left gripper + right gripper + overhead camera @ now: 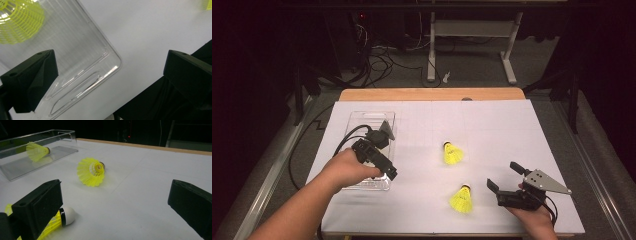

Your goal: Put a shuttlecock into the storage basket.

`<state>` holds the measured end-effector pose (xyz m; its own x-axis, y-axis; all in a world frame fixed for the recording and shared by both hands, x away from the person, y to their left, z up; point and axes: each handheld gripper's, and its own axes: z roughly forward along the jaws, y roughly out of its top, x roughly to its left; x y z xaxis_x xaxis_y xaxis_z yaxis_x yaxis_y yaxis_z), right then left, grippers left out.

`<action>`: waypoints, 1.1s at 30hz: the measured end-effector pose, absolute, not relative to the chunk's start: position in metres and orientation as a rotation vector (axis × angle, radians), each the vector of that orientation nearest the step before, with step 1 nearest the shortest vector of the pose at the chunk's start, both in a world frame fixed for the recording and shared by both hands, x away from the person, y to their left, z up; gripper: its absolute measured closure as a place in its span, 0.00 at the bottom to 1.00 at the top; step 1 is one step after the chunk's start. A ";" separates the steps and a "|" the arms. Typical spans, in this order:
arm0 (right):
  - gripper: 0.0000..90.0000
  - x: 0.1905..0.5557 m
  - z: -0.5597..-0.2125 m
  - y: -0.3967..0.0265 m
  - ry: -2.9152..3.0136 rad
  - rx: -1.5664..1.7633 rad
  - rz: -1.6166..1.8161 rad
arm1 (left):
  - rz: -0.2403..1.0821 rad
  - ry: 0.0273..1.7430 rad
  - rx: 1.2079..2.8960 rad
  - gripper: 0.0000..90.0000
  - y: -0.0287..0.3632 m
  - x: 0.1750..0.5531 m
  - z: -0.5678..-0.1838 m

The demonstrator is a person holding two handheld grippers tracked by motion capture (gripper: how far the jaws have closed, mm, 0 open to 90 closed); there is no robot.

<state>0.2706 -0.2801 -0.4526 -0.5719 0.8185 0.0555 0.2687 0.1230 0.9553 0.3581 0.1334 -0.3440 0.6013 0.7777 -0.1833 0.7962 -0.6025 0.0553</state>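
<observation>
Gleaming clear ribbed tray point(82, 47), meshed shuttlecock point(18, 23)

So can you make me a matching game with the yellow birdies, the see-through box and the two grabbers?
Things:
1. shuttlecock in the clear tray
2. near shuttlecock
3. left gripper
4. right gripper

Places or states:
A. lies on the white table cover, close by the right gripper
B. jaws open, held over the near end of the clear tray
C. rests inside clear plastic walls
D. jaws open, held over the table's right side

Pairs: 1-C, 2-A, 3-B, 4-D
</observation>
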 end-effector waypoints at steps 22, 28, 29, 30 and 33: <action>0.00 0.269 -0.451 -0.277 1.914 1.031 1.470 | -0.237 1.159 2.737 0.01 0.069 0.348 -0.352; 0.00 0.269 -0.451 -0.277 1.912 1.036 1.468 | -0.254 1.129 2.734 0.01 0.057 0.348 -0.356; 0.00 0.269 -0.451 -0.278 1.911 1.037 1.470 | -0.256 1.128 2.731 0.01 0.055 0.348 -0.357; 0.00 0.269 -0.451 -0.278 1.910 1.037 1.470 | -0.254 1.125 2.731 0.01 0.054 0.349 -0.357; 0.00 0.269 -0.451 -0.277 1.913 1.033 1.466 | -0.262 1.121 2.731 0.01 0.051 0.349 -0.359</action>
<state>0.2690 -0.2772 -0.4515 -0.5784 0.8142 0.0499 0.2598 0.1259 0.9574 0.3491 0.0513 -0.3591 0.7005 0.6760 -0.2286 0.7073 -0.7003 0.0967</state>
